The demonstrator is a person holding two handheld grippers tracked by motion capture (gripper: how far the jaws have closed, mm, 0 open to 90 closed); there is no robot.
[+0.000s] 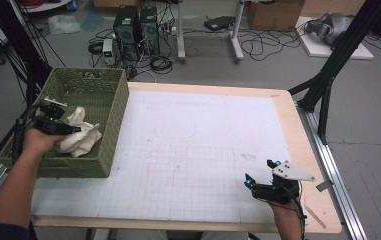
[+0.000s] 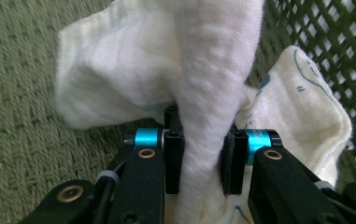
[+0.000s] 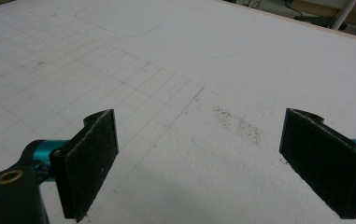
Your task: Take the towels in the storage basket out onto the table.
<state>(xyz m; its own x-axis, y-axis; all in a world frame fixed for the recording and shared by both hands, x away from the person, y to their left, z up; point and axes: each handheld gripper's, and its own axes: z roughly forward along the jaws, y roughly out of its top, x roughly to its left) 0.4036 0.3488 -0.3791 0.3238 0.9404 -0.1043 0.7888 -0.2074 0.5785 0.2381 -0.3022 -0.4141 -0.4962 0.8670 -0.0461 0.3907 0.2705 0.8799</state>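
Lower right of high view: right gripper (image 1: 261,176) hovers just over the white gridded mat (image 1: 193,150), jaws wide apart, nothing betw. them. Grey three-cornered plate sits on top, cable trails back along the forearm. In the right gripper view the pads (image 3: 91,158) frame bare mat w/ a dark smudge (image 3: 236,123) ahead, faint pencil outline further up.

Mat covers most of the wooden table (image 1: 305,150); metal rail along the table's right edge.

Left side of high view: left gripper (image 1: 75,129) reaches into the green woven basket (image 1: 115,125), which stands on the table's left edge, upper left of frame. Basket walls surround the gripper on all sides. Jaws clamped on a fold of the white cloth (image 1: 80,135); left gripper view shows the cloth (image 2: 213,93) pinched upright betw. the pads, rest bunched over the basket floor (image 2: 21,116). Blue printing on the cloth's right part, next to the mesh wall at right of that view.

Far: floor w/ PC towers (image 1: 137,27), tangled cables, cardboard boxes, black frame legs at both sides.
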